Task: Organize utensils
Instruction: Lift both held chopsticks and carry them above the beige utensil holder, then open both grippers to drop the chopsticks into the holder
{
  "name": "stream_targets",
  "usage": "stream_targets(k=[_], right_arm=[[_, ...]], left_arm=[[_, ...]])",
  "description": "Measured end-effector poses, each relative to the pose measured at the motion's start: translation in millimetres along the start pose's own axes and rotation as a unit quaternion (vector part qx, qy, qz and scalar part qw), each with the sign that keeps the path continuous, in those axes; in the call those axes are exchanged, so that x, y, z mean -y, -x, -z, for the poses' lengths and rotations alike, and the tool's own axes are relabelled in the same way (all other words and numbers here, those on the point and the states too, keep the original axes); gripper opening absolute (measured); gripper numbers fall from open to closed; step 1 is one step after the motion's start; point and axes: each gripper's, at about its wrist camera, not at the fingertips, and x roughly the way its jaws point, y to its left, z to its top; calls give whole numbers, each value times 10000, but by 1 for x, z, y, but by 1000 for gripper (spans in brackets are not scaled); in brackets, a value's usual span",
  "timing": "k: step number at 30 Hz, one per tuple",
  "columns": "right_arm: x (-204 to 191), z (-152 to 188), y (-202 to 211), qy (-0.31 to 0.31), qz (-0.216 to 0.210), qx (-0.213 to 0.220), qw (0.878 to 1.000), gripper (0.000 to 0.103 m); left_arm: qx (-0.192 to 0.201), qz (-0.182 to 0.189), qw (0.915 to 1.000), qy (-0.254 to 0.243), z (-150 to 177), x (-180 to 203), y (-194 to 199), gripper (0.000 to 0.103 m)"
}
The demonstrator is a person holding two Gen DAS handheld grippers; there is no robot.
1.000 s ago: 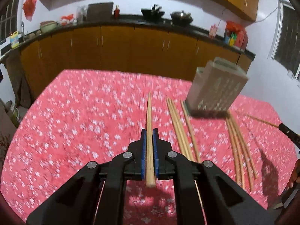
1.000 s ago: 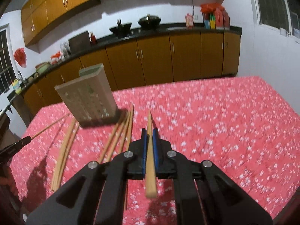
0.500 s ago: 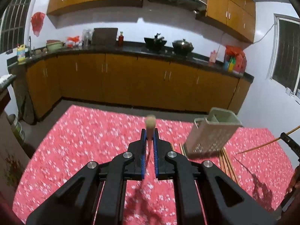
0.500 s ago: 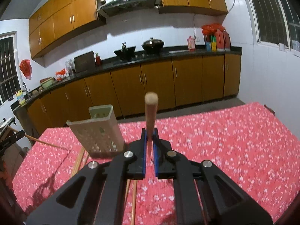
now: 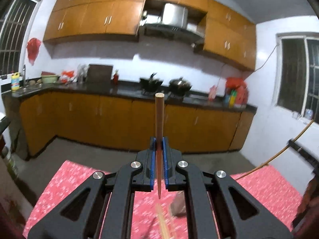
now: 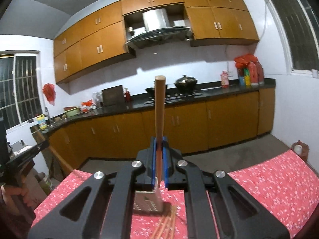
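Observation:
My left gripper (image 5: 159,146) is shut on a wooden chopstick (image 5: 159,117) that stands upright, thick end up. My right gripper (image 6: 159,146) is shut on another wooden chopstick (image 6: 159,107), also upright. The perforated utensil holder (image 6: 148,201) sits on the red floral tablecloth (image 6: 269,183) right below the right gripper, partly hidden by it. Loose chopsticks (image 6: 166,224) lie beside the holder. In the left wrist view a few chopsticks (image 5: 164,223) lie on the tablecloth (image 5: 65,181) below the gripper, and the right gripper's chopstick (image 5: 279,153) crosses at the right.
Wooden kitchen cabinets (image 5: 111,119) and a dark counter (image 6: 199,97) with pots run along the far wall. The table's far edge (image 5: 79,166) is near. The hand holding the left gripper (image 6: 18,171) shows at the left of the right wrist view.
Both grippers have tilted up and risen, so the chopsticks went from pointing along the table to standing upright. The holder has slid down to below the right gripper.

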Motion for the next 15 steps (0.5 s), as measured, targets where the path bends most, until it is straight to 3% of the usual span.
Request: stream_targets(k=[7, 15], right_arm=[[-13, 7, -29, -21, -229, -202, 9995, 7], [-15, 39, -69, -5, -149, -763, 9970, 7]], left_arm=[[308, 403, 9980, 383, -1, 21, -9, 7], [-330, 569, 9974, 283, 38, 37, -54, 7]])
